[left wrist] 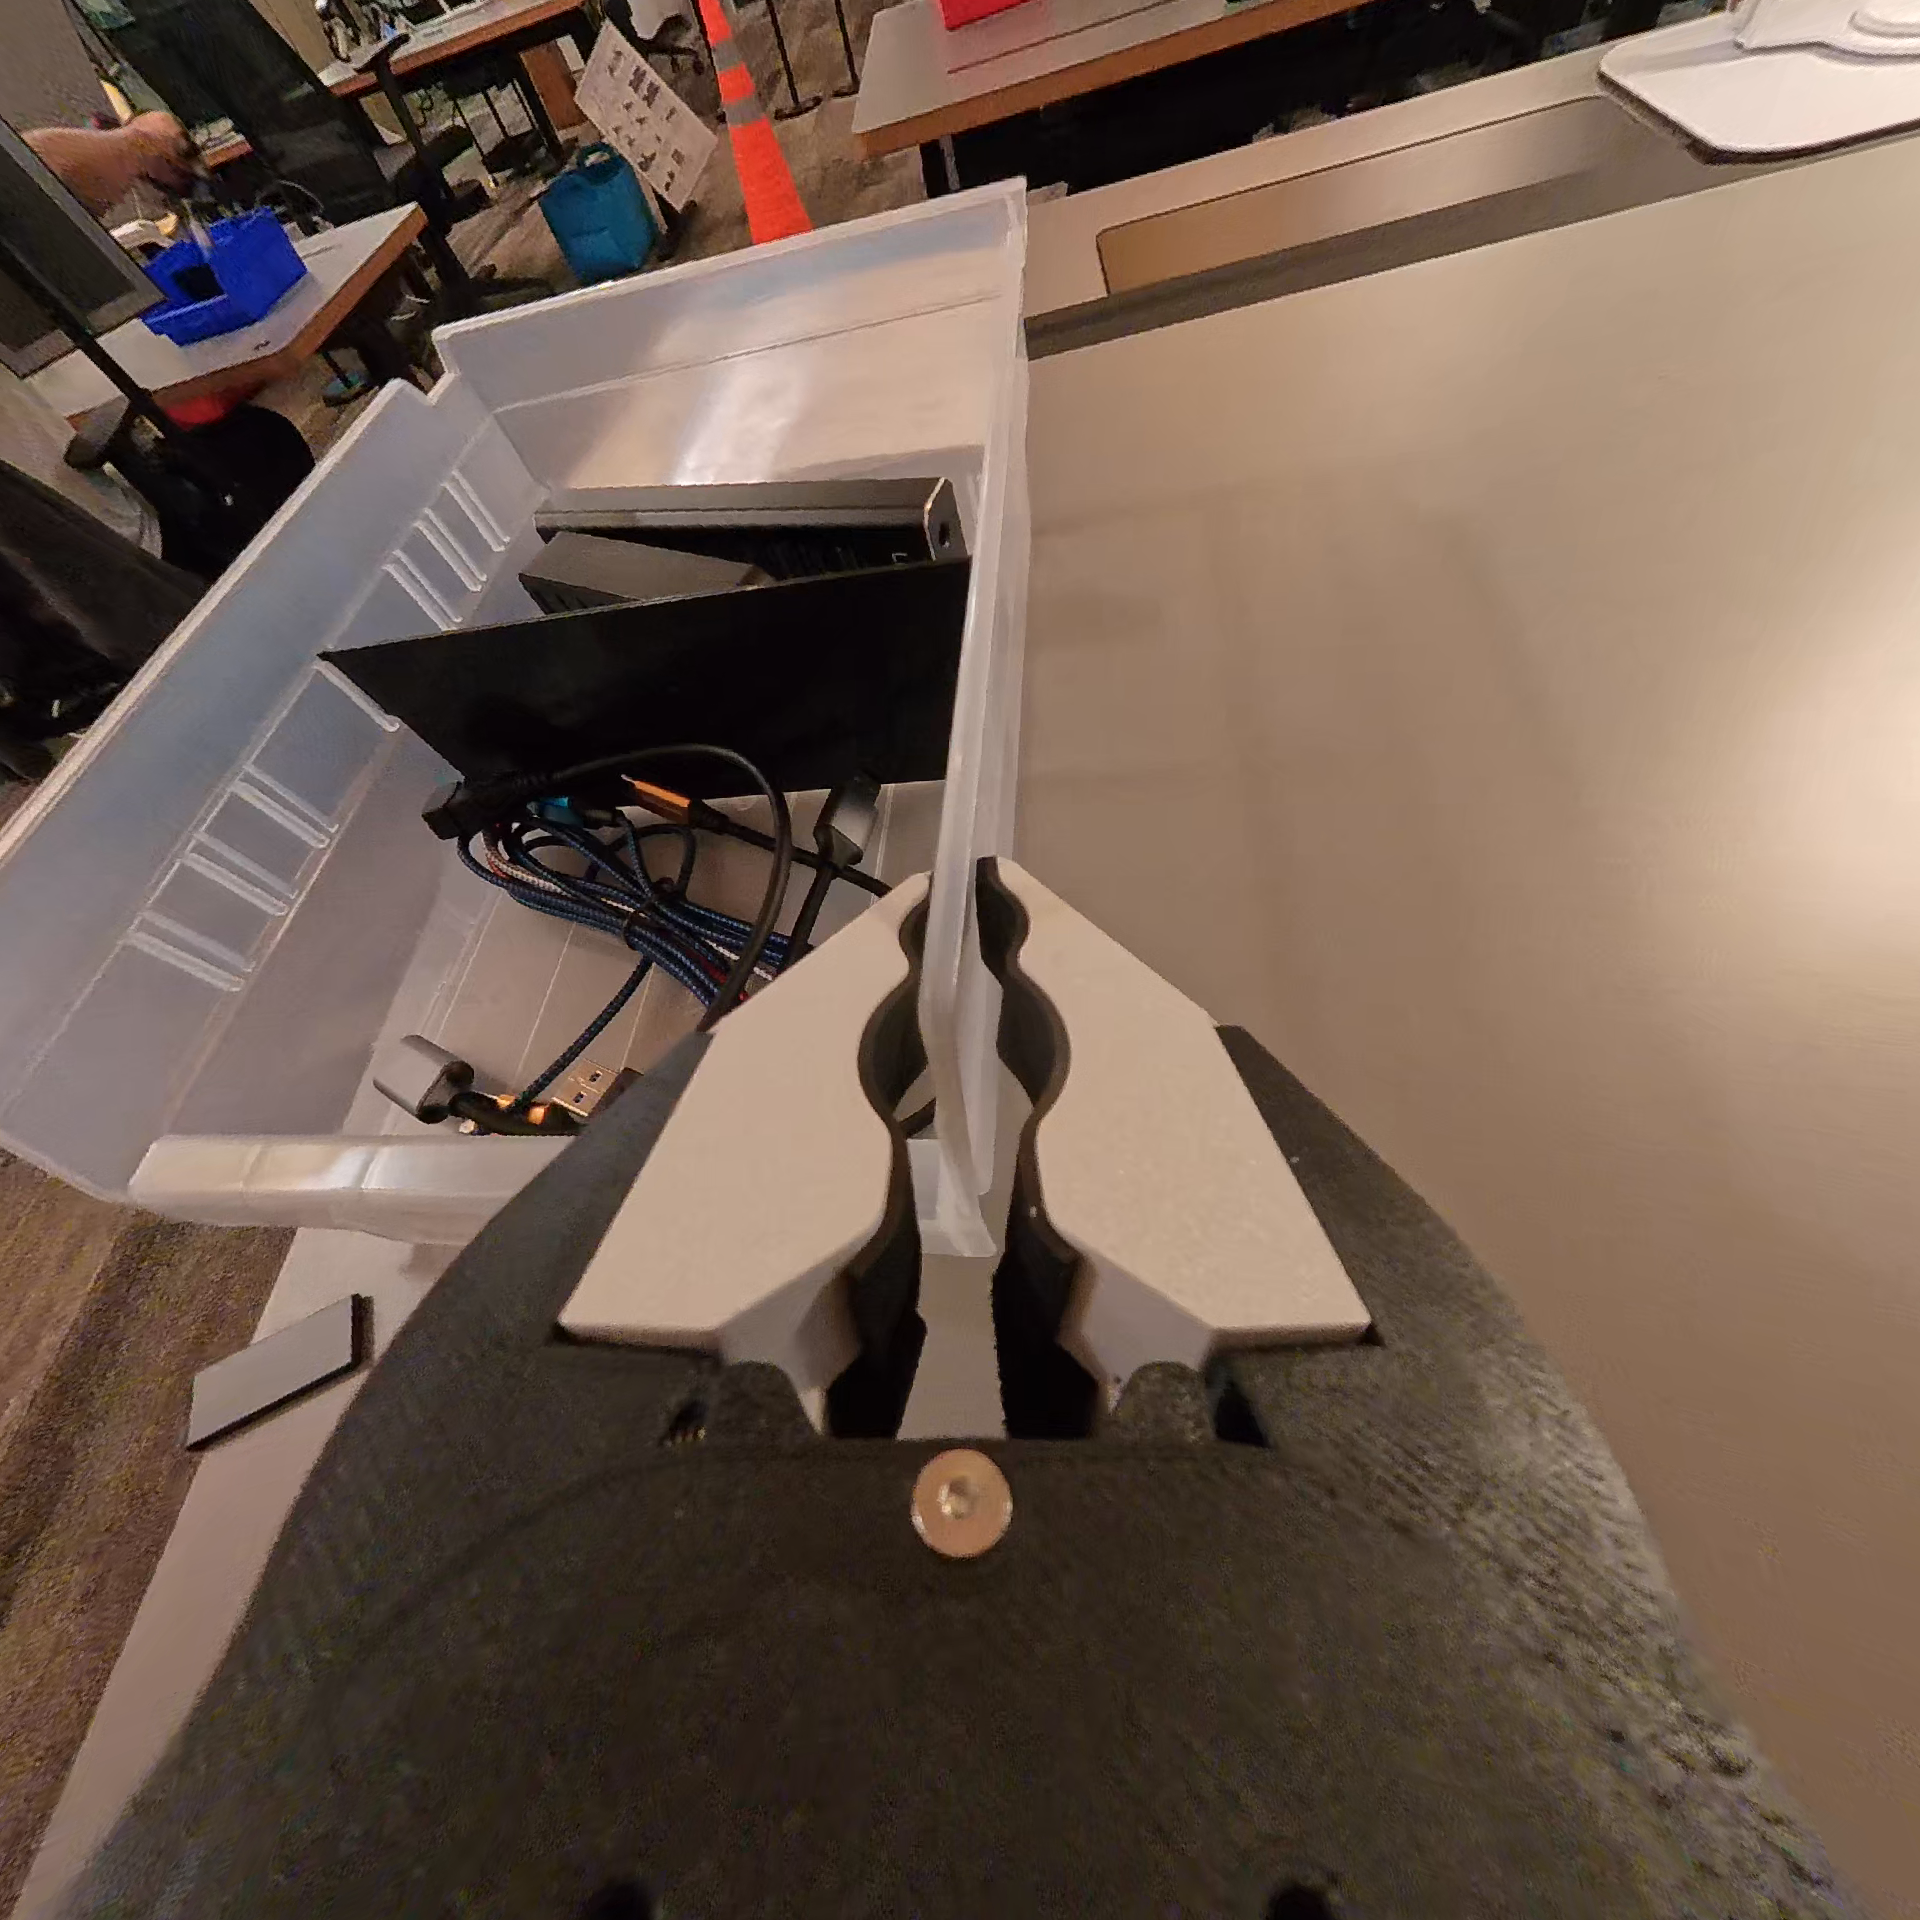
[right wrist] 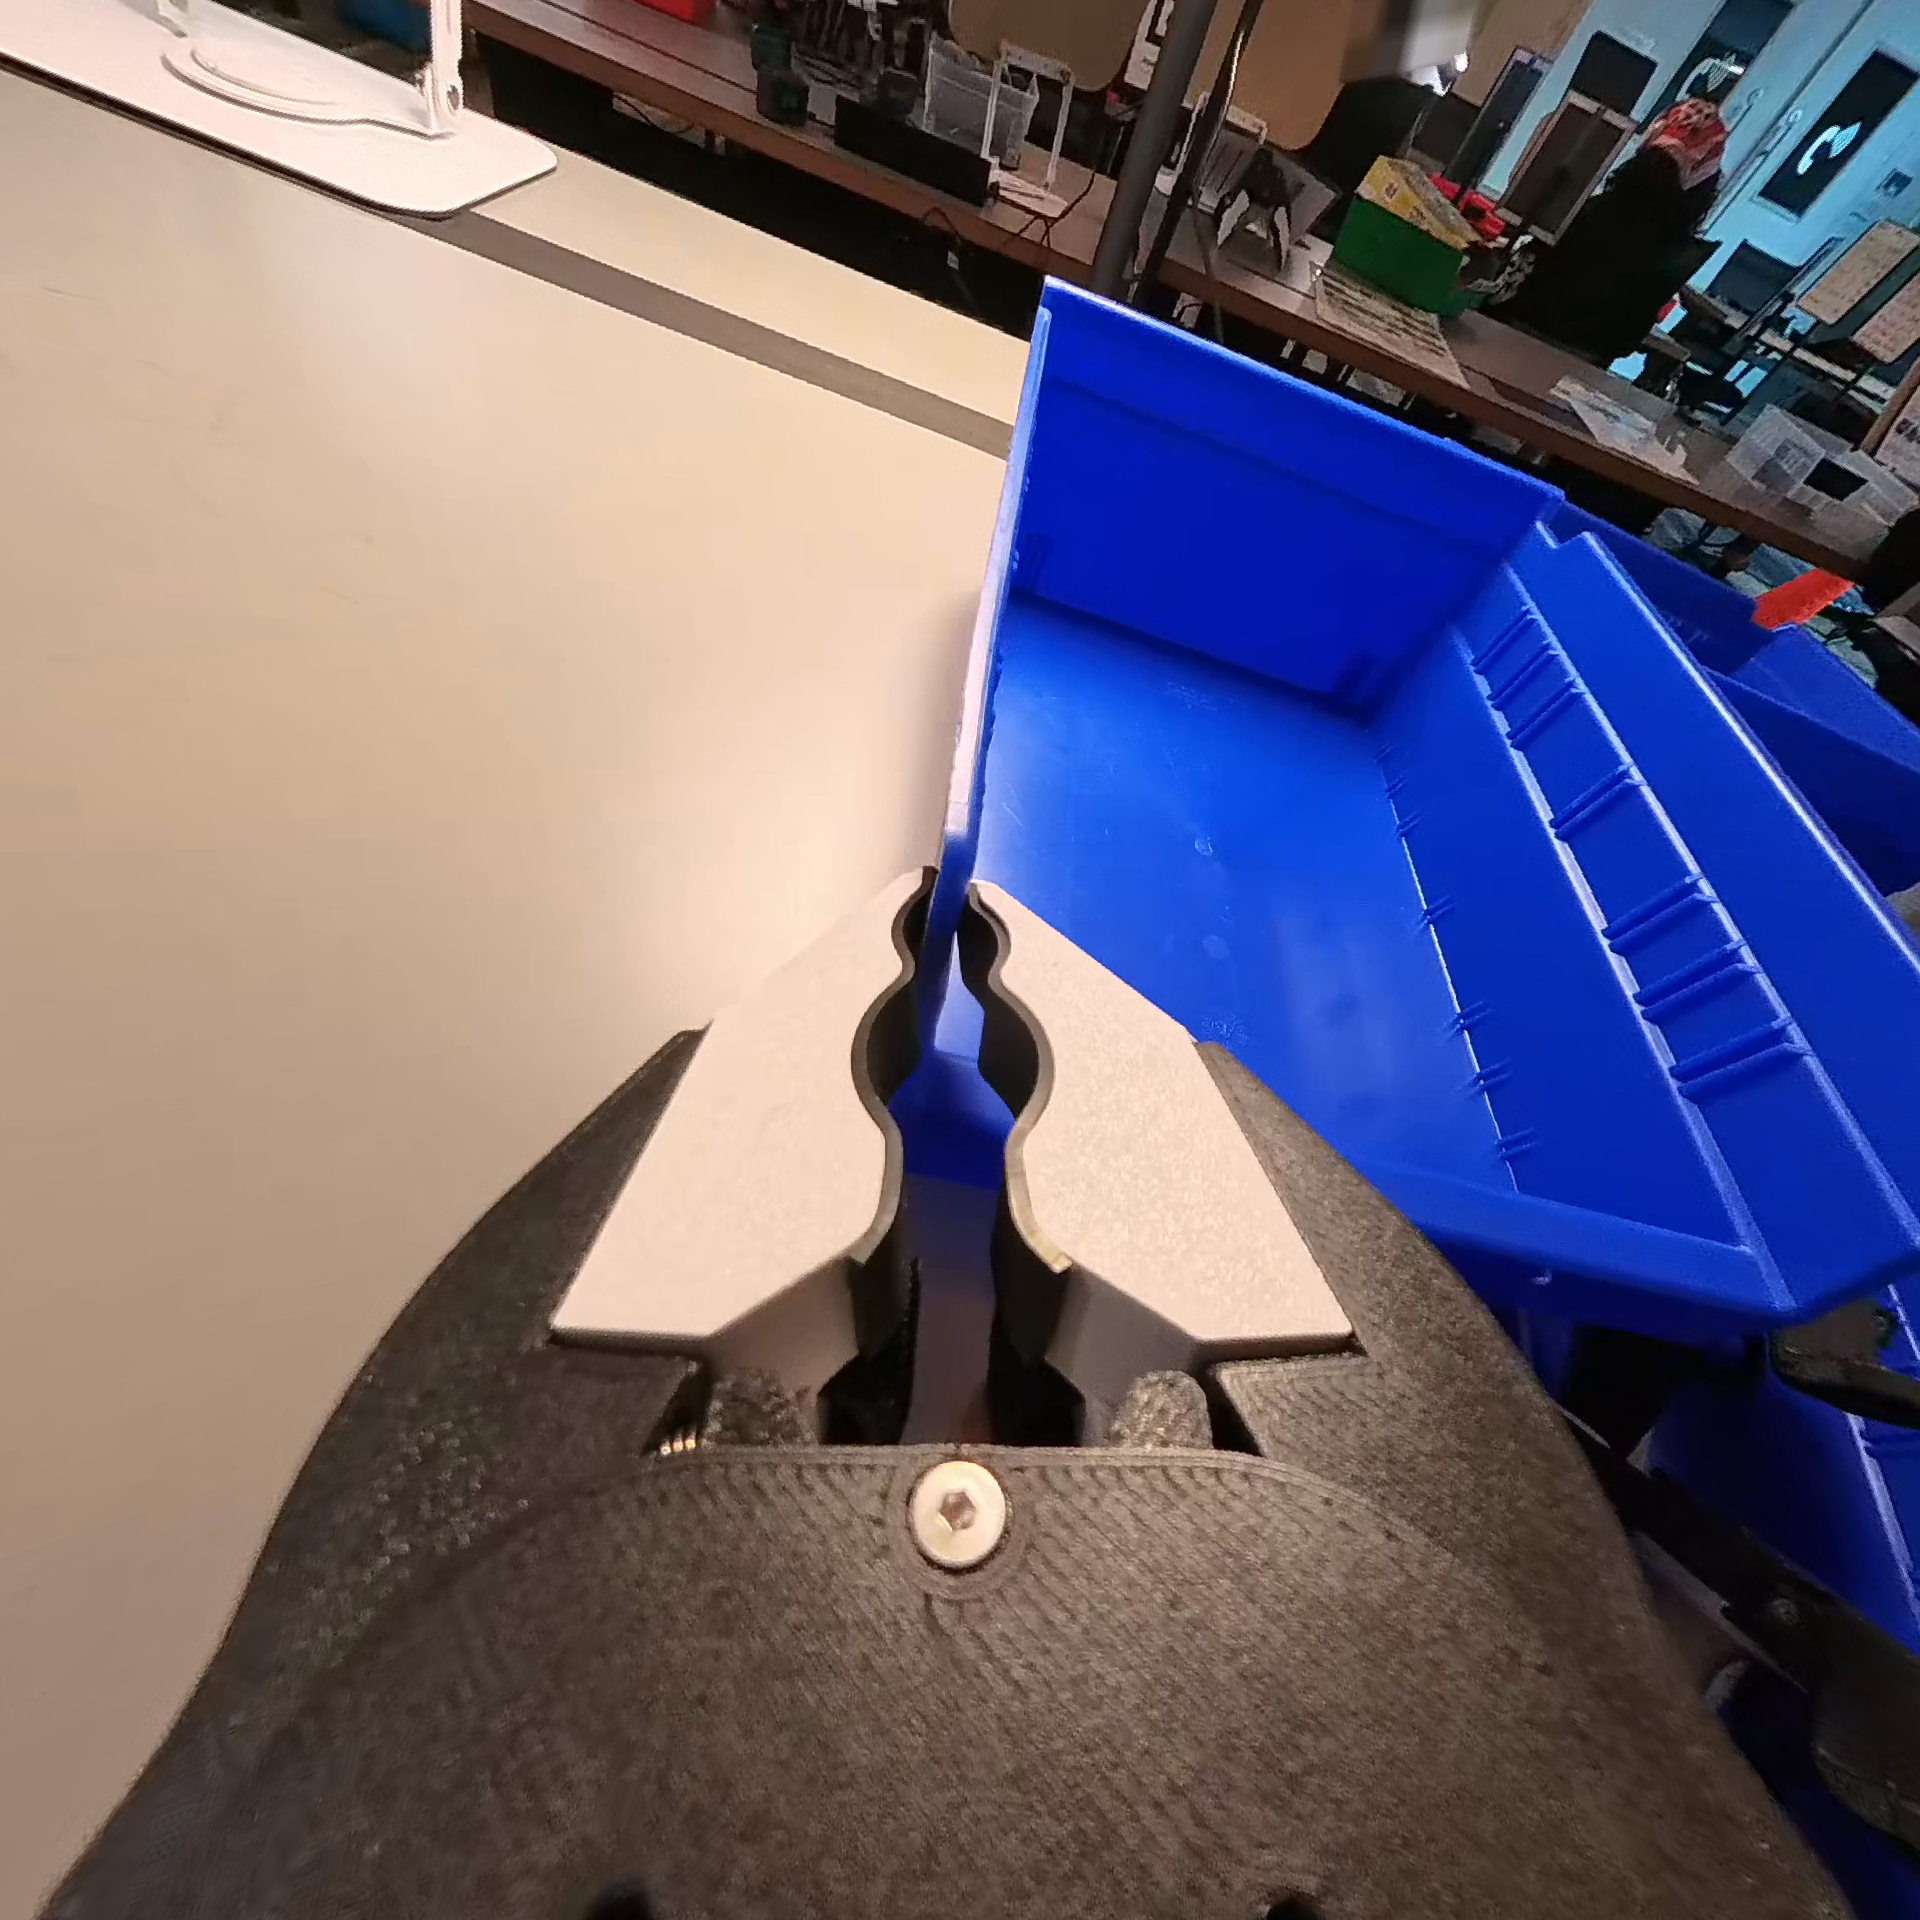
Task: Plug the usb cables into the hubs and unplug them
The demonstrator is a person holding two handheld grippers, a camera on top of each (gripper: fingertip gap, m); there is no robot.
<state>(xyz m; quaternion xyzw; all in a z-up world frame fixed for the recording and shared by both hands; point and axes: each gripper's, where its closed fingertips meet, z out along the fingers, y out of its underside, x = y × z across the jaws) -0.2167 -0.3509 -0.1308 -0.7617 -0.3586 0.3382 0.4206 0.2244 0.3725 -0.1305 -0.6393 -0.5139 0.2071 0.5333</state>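
Note:
In the left wrist view, my left gripper [left wrist: 958,883] is shut on the right wall of a clear plastic bin [left wrist: 987,665]. The bin holds several tangled USB cables [left wrist: 665,894] in front of a black divider [left wrist: 686,686], with black USB hubs [left wrist: 769,520] behind it. In the right wrist view, my right gripper [right wrist: 948,883] is shut on the left wall of an empty blue bin [right wrist: 1247,831]. Both bins rest at the edges of a beige table [right wrist: 416,623].
A white stand base [right wrist: 312,114] sits at the table's far edge. A small black plate [left wrist: 281,1371] lies near the clear bin's front corner. More blue bins [right wrist: 1829,727] stand right of the held one. Other tables, an orange cone [left wrist: 758,125] and people are beyond. The left tips stand about 20 cm off the small black plate [left wrist: 281,1371].

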